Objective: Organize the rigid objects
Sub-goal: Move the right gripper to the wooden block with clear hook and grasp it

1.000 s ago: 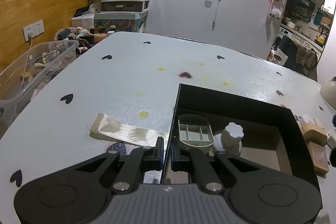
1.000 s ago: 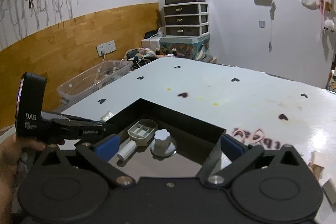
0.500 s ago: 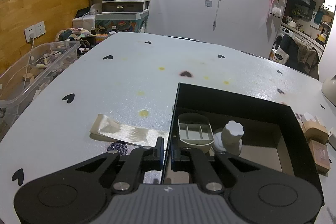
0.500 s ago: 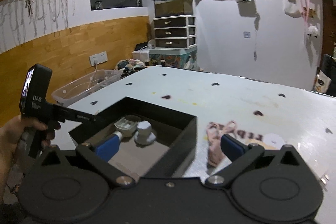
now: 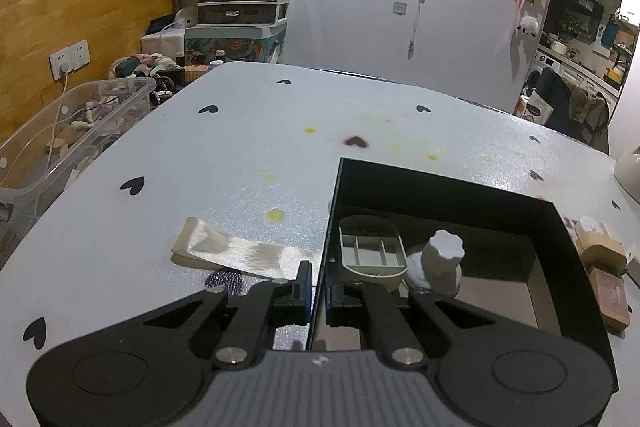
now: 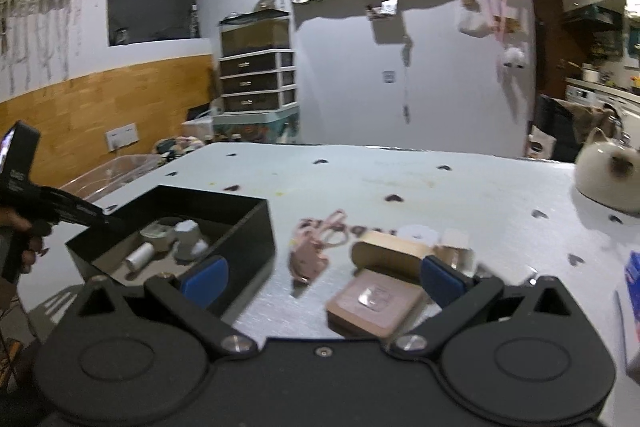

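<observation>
A black open box (image 5: 444,187) sits on the white table; it also shows in the right wrist view (image 6: 208,199). Inside lie a grey compartment tray (image 5: 372,251), a white knobbed piece (image 5: 442,261) and a white cylinder (image 6: 139,255). My left gripper (image 5: 317,287) is shut on the box's left wall. My right gripper (image 6: 322,275) is open and empty, over a flat wooden block (image 6: 374,301), with a rounded wooden block (image 6: 390,253) just beyond. Both wooden blocks also show right of the box (image 5: 606,275).
A beige ribbon strip (image 5: 240,253) lies left of the box. A pink strap item (image 6: 316,243) lies right of the box. A cream cat-shaped pot (image 6: 608,177) stands at far right, a blue-and-white box (image 6: 632,275) at the right edge. A clear bin (image 5: 68,131) sits beside the table.
My right gripper has swung right, away from above the box, and now faces the wooden blocks. The left gripper has kept its hold on the box wall.
</observation>
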`<state>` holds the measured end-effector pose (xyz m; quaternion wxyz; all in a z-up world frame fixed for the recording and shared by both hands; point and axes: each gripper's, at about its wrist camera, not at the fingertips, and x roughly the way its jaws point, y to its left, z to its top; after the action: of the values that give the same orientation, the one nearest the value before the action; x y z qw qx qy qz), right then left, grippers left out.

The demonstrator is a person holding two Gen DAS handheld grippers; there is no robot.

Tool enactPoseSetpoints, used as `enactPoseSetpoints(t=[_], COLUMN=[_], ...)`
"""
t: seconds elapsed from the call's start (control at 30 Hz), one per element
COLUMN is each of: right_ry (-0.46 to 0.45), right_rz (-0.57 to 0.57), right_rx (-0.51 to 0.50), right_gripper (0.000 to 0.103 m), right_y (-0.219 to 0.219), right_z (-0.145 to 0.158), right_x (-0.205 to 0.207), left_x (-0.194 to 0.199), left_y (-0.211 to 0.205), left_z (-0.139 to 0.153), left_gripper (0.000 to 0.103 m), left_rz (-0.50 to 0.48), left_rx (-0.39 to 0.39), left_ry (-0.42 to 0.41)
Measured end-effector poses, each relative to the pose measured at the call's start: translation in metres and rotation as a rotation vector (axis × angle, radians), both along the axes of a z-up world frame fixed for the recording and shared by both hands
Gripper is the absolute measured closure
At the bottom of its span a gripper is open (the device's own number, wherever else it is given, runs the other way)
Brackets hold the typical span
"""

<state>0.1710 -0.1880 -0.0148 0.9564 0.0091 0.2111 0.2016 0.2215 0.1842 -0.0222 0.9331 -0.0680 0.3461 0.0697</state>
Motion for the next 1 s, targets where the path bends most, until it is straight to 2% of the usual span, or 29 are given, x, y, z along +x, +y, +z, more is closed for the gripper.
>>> enactPoseSetpoints(t=[0.2,0.3,0.47,0.6,0.7,0.8,1.0], right_ry=[-0.005,0.043,0.106,0.175,0.223,0.279,0.29], right_rz=[-0.072,-0.125,-0.263,-0.298,-0.335,-0.374,-0.439], right_rx=[-0.054,-0.055,-0.114,-0.098,-0.125,-0.143,-0.131], right_gripper=[0.0,0.0,0.0,0.0,0.0,0.0,0.0], right_y=[0.004,0.01,0.037,0.053,0.062,0.06,0.034], right_z=[-0.014,-0.024,-0.041,-0.053,-0.063,-0.071,-0.072], right_x=[0.003,0.016,0.045,0.067,0.079,0.087,0.085], left_x=[0.0,0.0,0.0,-0.001,-0.001,-0.001,-0.001], left_y=[0.0,0.0,0.0,0.001,0.0,0.0,0.0], left_z=[0.0,0.0,0.0,0.001,0.001,0.001,0.0], left_gripper=[0.097,0.097,0.097,0.097,0.097,0.097,0.097], left_rz=[0.002,0.002,0.001,-0.002,-0.007,-0.008,-0.009], left_rx=[-0.002,0.002,0.002,0.0,0.001,0.0,-0.001], left_ry=[-0.001,-0.001,-0.001,-0.001,-0.001,-0.002,-0.003])
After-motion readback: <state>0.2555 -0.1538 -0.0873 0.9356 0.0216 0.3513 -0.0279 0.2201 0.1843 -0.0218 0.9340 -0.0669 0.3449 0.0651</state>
